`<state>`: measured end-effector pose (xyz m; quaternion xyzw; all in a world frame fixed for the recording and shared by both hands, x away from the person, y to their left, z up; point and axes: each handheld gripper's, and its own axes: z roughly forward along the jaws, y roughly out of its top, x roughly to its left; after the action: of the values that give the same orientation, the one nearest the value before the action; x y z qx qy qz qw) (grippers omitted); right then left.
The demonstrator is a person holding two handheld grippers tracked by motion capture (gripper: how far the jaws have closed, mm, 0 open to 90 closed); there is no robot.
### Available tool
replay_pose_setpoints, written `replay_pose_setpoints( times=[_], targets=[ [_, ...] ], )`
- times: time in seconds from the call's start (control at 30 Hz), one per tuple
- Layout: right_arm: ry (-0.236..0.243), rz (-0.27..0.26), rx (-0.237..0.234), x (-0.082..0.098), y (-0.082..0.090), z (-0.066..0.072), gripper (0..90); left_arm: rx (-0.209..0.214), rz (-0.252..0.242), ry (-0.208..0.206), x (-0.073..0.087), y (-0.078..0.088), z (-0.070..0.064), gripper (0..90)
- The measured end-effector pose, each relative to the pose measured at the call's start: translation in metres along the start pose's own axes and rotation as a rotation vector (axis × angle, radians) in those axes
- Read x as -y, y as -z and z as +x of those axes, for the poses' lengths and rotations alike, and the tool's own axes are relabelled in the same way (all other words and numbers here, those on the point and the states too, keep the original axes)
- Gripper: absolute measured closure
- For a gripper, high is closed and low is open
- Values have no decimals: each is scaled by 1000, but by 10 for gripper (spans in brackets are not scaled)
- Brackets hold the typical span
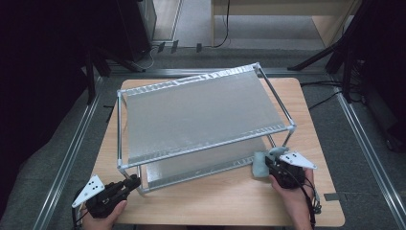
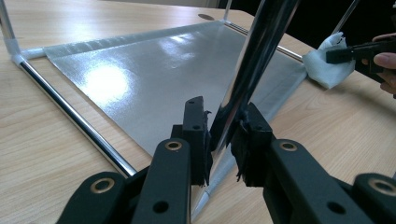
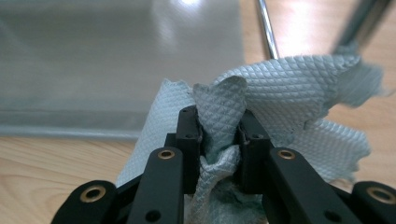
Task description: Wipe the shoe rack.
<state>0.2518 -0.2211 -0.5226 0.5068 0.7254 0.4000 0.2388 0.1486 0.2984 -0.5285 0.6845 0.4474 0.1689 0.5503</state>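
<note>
A two-tier rack of chrome tubes with silvery sheet shelves stands on the wooden table. My left gripper is at the rack's near left corner, shut on the upright chrome leg, which runs between its jaws in the left gripper view. My right gripper sits at the near right corner of the lower shelf, shut on a crumpled pale blue-grey cloth. The cloth rests against the lower shelf's edge, and the cloth lies far right in the left gripper view.
The rack covers most of the table, leaving bare wood along the near edge between my hands. Metal rails run along both sides of the table, and cables lie on the floor beyond.
</note>
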Motion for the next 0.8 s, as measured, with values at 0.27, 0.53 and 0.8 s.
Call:
replay_pose_setpoints(
  times=[0.27,0.53,0.8],
  targets=[
    [-12,-197,218,-25,46,-6,737,0,5,-18,0,-3,-6,769],
    [-59,-409,174,-64,105,-3,763,24,13,-37,0,-7,-13,772],
    [-25,-573,227,-117,103,5,811,16,14,-39,1,-8,-16,774]
  ],
)
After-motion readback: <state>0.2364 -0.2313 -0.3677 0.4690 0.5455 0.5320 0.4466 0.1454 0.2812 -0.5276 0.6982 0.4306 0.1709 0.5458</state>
